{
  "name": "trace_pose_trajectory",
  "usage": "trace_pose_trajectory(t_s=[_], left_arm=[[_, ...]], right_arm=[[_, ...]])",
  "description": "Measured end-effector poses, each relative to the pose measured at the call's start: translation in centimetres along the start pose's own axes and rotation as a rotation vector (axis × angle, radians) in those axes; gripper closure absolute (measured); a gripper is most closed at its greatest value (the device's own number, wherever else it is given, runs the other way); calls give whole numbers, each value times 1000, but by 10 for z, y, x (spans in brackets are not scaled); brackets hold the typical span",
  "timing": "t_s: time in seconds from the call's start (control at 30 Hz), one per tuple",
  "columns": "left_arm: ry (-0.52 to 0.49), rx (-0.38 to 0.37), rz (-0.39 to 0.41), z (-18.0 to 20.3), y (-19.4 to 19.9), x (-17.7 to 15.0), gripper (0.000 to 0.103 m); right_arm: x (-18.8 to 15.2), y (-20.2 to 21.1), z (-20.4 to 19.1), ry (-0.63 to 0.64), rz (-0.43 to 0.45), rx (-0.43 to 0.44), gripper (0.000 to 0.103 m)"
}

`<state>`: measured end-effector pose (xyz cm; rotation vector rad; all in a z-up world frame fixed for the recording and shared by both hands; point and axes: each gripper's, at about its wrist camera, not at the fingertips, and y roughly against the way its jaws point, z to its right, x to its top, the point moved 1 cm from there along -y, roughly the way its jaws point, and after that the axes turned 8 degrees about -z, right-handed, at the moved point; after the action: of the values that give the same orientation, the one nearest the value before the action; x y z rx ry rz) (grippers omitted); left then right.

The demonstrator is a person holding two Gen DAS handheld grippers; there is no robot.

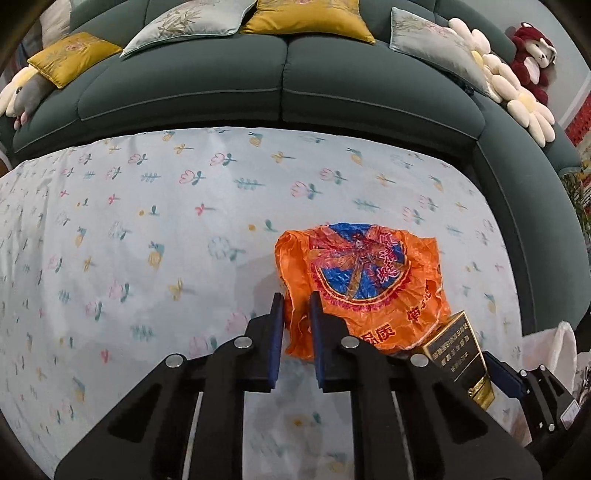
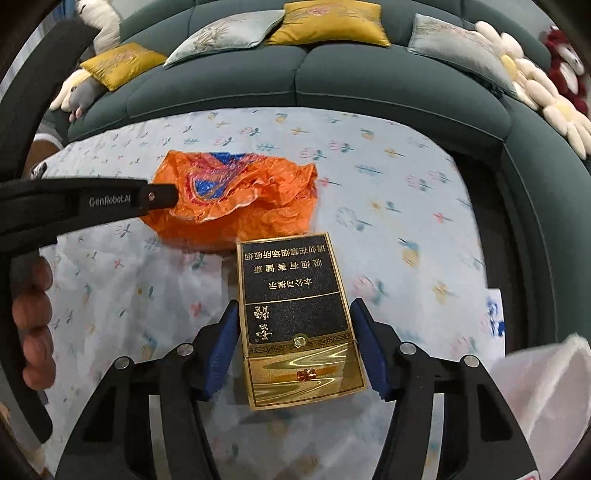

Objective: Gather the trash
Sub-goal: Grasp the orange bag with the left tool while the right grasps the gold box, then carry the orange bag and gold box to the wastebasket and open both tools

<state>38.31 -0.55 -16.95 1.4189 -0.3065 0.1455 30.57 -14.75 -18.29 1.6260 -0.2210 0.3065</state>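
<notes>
Black linkage arms fill the foreground of both wrist views. Between the blue pads of the right tongs (image 2: 295,325) sits a black-and-gold cigarette box (image 2: 295,314), its gold flip end toward the camera and its printed end pointing at the sofa; the pads (image 2: 226,332) stand against its two long sides, so the right tongs are clenched on the box. The box lies flat, but whether it rests on the surface (image 2: 388,184) or is lifted just off it cannot be told.

Just beyond the box lies a crumpled orange plastic bag (image 2: 236,199) with a blue and red round print. The left tongs (image 1: 297,317) are closed on the near, left edge of that bag (image 1: 362,284), a fold of orange film pinched between the narrow blue pads (image 1: 277,332). In the right wrist view the left tongs' arm (image 2: 92,203) reaches the bag from the left of the box, with the person's fingers (image 2: 33,325) visible on its handle.

From the left wrist view the box (image 1: 458,347) shows just right of the bag, held by the right tongs (image 1: 524,384).

A white plastic bag (image 2: 546,398) lies to the right of the box. The surface wears a pale floral cloth. Beyond the orange bag runs a dark green sofa (image 1: 288,92) with yellow and grey cushions (image 1: 306,14).
</notes>
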Motion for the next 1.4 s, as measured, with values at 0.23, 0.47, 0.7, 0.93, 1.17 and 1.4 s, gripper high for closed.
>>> trace_pose_trajectory(t_s=[0.23,0.47,0.7,0.93,1.17,1.4], left_arm=[[1,-28,14,23,35,-23,95],[-33,-58,42,60,77,-43,95],[-97,-97,73,111,120,-69,95],[-194,-131,87,181,142,-90,95],[-275,-163,72,242,145,-110,95],[-325,-174,42,281,136,-123,94]], right_arm=[[-22,51,19,-69,53,4,45],[-46,120,48,-134,145,-6,45],[-71,181,88,-197,229,-29,45],[-101,224,130,-250,289,-60,45],[-128,247,176,-320,319,-90,45],[-150,253,208,-371,323,-107,45]])
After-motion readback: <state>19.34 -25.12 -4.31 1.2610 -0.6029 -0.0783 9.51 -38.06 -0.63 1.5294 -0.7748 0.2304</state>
